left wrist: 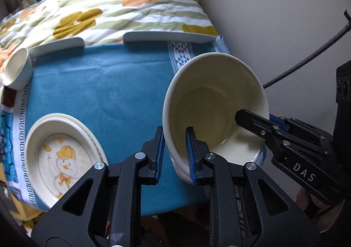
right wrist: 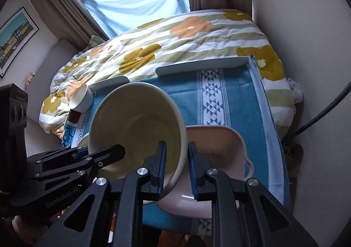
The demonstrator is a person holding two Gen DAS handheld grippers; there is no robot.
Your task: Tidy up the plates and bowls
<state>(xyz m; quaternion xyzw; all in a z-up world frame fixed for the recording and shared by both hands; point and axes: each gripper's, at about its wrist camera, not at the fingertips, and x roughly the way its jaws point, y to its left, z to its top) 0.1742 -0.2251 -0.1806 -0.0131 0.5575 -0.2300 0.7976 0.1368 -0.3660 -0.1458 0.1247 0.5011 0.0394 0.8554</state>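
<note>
A large cream bowl (left wrist: 215, 97) hangs tilted above the blue tablecloth (left wrist: 98, 84), held by both grippers. My left gripper (left wrist: 175, 130) is shut on its near-left rim, one blue pad inside and one outside the wall. My right gripper (left wrist: 256, 118) pinches the opposite rim. In the right wrist view the same bowl (right wrist: 136, 119) sits between my right gripper (right wrist: 176, 144) and my left gripper (right wrist: 98, 152). A pink handled dish (right wrist: 221, 148) lies on the cloth under and behind the bowl. A stack of plates with a duck drawing (left wrist: 63, 154) rests at the near left.
A small white cup (left wrist: 16, 67) lies tipped at the table's far left corner. Two flat pale plates (left wrist: 169, 37) (left wrist: 59, 45) sit along the far edge against a flowered quilt (left wrist: 109, 12). A wall (left wrist: 274, 27) stands to the right, with a black cable (left wrist: 307, 54) across it.
</note>
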